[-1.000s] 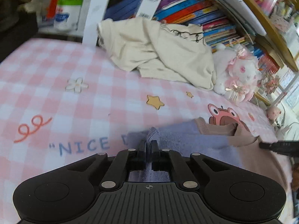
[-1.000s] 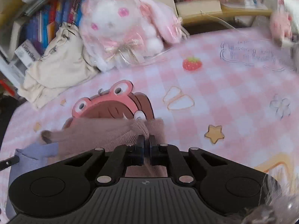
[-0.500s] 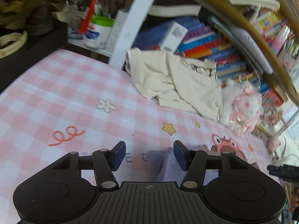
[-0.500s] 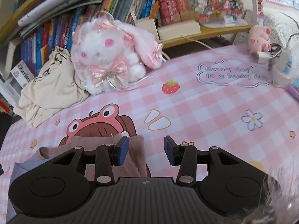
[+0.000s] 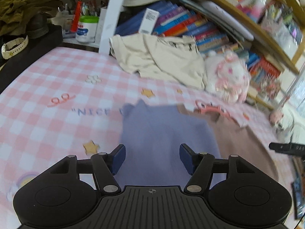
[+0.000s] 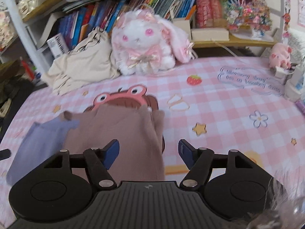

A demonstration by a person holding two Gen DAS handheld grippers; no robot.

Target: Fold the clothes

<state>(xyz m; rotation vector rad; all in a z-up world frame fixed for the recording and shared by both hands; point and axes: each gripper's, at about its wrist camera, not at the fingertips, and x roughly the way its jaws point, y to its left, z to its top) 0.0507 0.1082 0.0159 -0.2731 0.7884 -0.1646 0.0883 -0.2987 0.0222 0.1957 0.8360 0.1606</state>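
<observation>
I see the soft, light purple-and-brown top [image 5: 165, 133] lying flat mid-mat [image 5: 47, 76], L gripper [image 5: 152, 157] & R gripper [image 6: 148, 152] both wide apart w/ nothing inside, so I'd pinch its floppy far corners.

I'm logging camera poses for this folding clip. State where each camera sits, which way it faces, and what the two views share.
Left wrist: behind the left tool, jaws open, above the lilac cloth, facing the bookshelf.
Right wrist: behind the right tool, jaws open, above the brown cloth, facing the plush rabbit.
Shared: both cloths, rabbit, cream garment, pink checked cover. No hand visible.
</observation>
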